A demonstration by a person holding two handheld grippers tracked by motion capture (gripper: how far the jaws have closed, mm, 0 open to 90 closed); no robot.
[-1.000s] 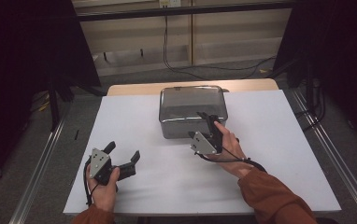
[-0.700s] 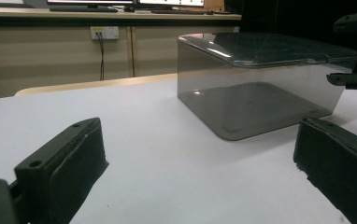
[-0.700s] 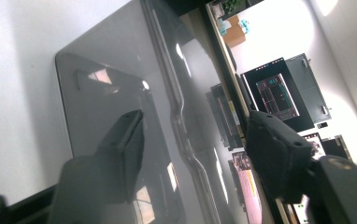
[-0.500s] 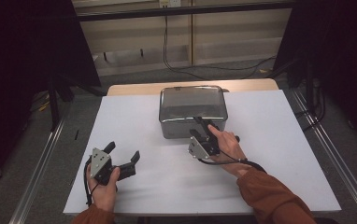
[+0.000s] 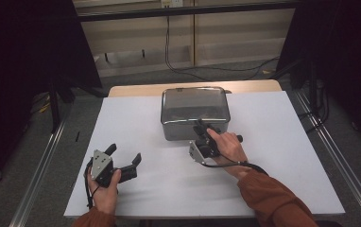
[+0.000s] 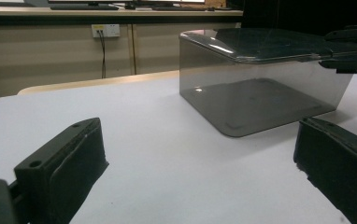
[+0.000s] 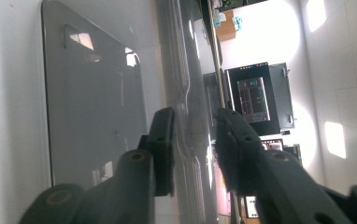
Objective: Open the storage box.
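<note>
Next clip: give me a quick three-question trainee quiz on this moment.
1. True or false: the left gripper has its jaws on the lid.
2. What does the right gripper have between its jaws? A) a cable B) the near rim of the lid of the smoky plastic box C) nothing
3. What covers the table under the box?

Key:
1. False; it rests apart, jaws wide.
2. B; its jaws have just been closing on that rim.
3. A white sheet.

box (image 5: 195, 106): glossy smoked clear plastic | table (image 5: 282, 142): matt white | tongs: matt black
</note>
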